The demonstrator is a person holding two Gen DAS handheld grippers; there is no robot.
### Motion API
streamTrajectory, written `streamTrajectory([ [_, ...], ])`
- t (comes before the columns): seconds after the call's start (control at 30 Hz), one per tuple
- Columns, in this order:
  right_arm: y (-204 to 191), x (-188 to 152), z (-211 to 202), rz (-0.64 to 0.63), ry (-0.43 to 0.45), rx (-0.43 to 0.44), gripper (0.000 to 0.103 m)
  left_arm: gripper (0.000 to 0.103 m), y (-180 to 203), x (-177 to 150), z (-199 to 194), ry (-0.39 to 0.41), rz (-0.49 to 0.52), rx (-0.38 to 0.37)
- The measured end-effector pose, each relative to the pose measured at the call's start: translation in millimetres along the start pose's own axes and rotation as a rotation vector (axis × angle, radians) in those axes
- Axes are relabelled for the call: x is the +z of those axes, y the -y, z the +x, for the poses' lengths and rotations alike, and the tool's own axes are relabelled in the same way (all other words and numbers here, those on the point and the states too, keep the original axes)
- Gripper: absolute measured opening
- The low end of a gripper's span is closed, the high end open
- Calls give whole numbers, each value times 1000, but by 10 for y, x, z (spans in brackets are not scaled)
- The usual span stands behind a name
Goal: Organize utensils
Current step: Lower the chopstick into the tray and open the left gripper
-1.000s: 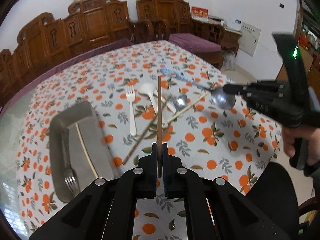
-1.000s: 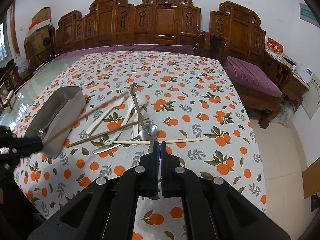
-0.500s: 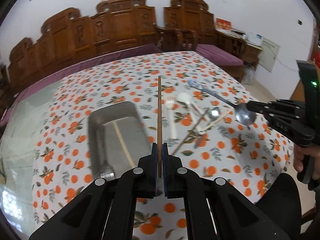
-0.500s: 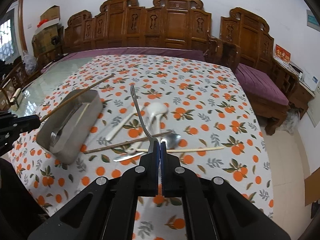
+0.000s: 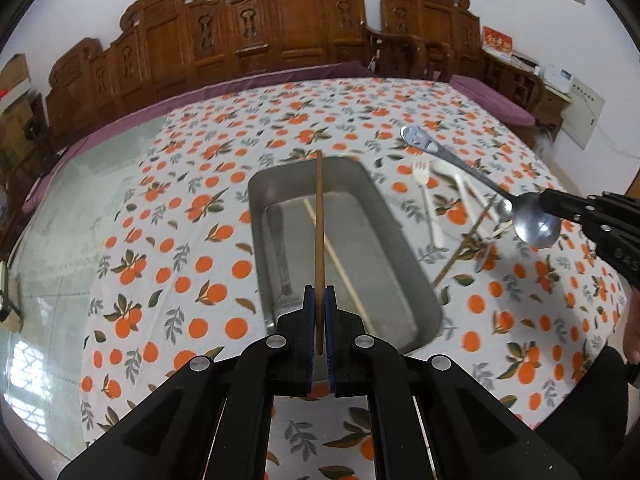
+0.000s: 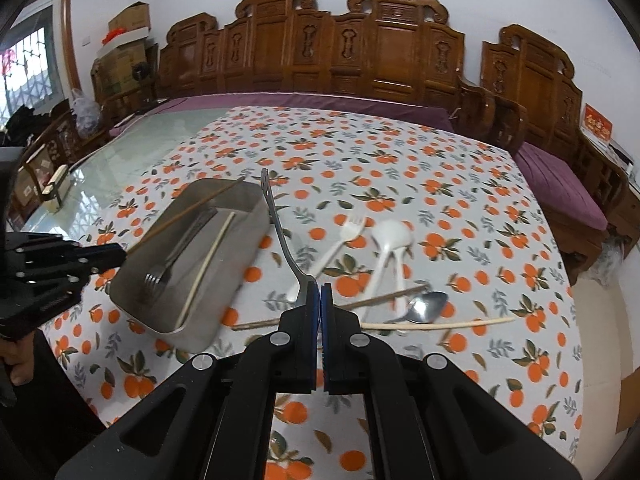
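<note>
White plastic fork (image 6: 340, 240) and spoon (image 6: 390, 240) lie scattered right of the metal tray (image 6: 240, 256). Left gripper (image 5: 319, 300), clamping a brown chopstick (image 5: 319, 220), has swung over the tray since a second ago; right gripper (image 6: 320, 292) pinches a metal spoon (image 5: 536, 224) beside the tray's rim, bare tablecloth (image 6: 400, 168) beyond

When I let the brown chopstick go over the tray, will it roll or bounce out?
The chopstick looks thin, stiff and light, so it may bounce. Its tip reaches the tray's far rim, so it could rest across it. Inside, the walls would probably stop any rolling.
</note>
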State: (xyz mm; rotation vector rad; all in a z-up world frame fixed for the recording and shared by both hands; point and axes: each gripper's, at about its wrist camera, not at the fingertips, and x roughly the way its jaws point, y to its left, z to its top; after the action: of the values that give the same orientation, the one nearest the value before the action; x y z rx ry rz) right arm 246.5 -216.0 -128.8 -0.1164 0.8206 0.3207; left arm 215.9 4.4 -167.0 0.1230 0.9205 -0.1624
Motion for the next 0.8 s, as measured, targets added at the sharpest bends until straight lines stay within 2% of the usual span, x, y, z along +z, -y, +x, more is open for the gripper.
streamTrajectory([
  [0.2,-164,40,60,-20,-9,17,2,4,-32,-45,117,-38,-4,5],
  [0.53,-338,47,120,-38,-26,38,2,4,-55,-132,136,-47,-21,-4],
  [0.8,-509,150,212,-30,-42,55,2,5,-88,-21,72,-8,-38,-50],
])
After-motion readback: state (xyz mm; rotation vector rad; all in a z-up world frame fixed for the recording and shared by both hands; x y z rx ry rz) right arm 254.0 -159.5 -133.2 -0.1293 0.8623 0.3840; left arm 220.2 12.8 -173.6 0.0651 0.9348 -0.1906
